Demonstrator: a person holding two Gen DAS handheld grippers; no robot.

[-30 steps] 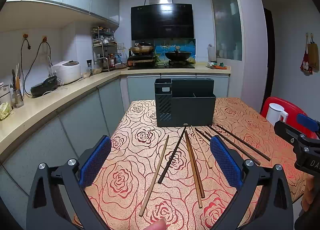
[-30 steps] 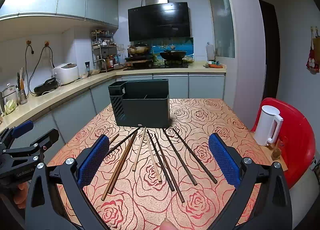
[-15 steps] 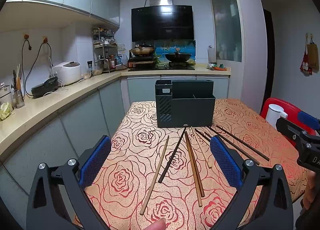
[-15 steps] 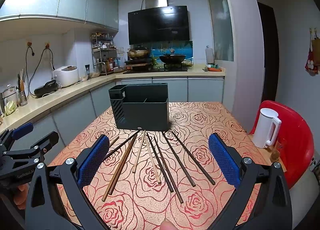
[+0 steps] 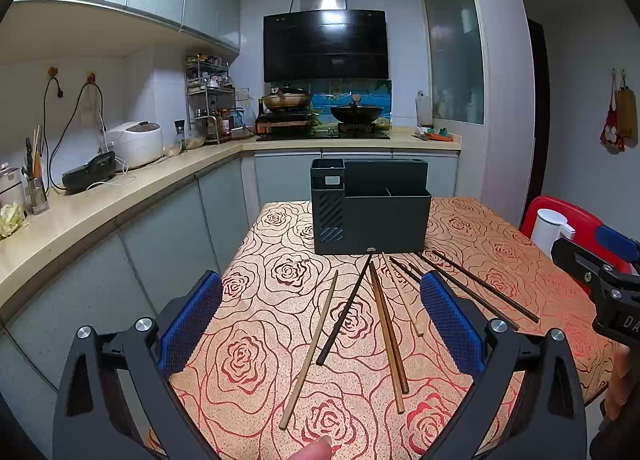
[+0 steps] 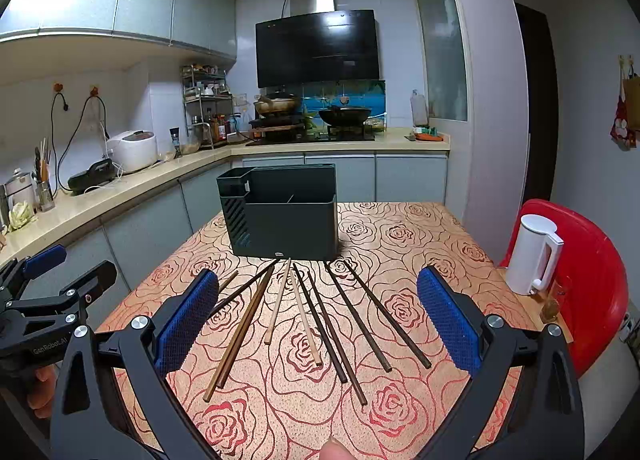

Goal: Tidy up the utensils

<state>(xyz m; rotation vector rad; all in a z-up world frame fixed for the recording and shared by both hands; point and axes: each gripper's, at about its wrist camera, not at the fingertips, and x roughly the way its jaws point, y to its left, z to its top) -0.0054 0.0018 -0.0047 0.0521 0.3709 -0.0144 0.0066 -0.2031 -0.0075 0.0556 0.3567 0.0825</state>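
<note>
Several loose chopsticks (image 5: 382,324), light wood, brown and black, lie fanned out on the rose-patterned table (image 5: 260,356) in front of a dark grey utensil holder (image 5: 370,206) with compartments. They also show in the right wrist view: chopsticks (image 6: 312,320), holder (image 6: 284,212). My left gripper (image 5: 320,320) is open and empty, above the near part of the table. My right gripper (image 6: 316,320) is open and empty, facing the chopsticks. Each gripper shows at the edge of the other's view.
A white kettle (image 6: 534,256) stands on a red chair (image 6: 592,280) right of the table. A kitchen counter (image 5: 100,204) with a rice cooker (image 5: 134,144) runs along the left. The stove (image 5: 324,128) with pans is at the back.
Both views have shifted only slightly; the right gripper's view has risen a little. Nothing on the table has moved.
</note>
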